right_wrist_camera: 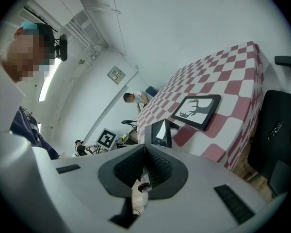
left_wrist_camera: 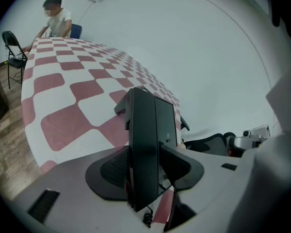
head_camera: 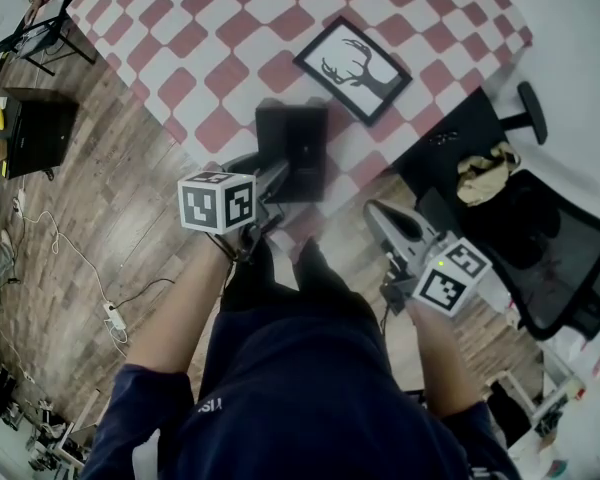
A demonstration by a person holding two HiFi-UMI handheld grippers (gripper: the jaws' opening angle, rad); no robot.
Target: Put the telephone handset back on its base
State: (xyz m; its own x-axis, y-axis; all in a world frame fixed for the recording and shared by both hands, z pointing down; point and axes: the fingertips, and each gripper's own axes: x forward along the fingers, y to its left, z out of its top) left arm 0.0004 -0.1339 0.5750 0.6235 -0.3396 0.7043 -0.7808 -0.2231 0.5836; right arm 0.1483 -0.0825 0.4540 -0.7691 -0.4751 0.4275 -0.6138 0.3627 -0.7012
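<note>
Handset [left_wrist_camera: 141,144] sits clamped edge-on in the left gripper [head_camera: 272,180] at the table [left_wrist_camera: 63,96] edge (base [left_wrist_camera: 166,118] seemingly just behind), likely squared for seating, while the right gripper [right_wrist_camera: 144,148] idles, jaws together, empty.

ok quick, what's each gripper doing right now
Left gripper: shut on the telephone handset.
Right gripper: shut, tips together, nothing clearly held.
</note>
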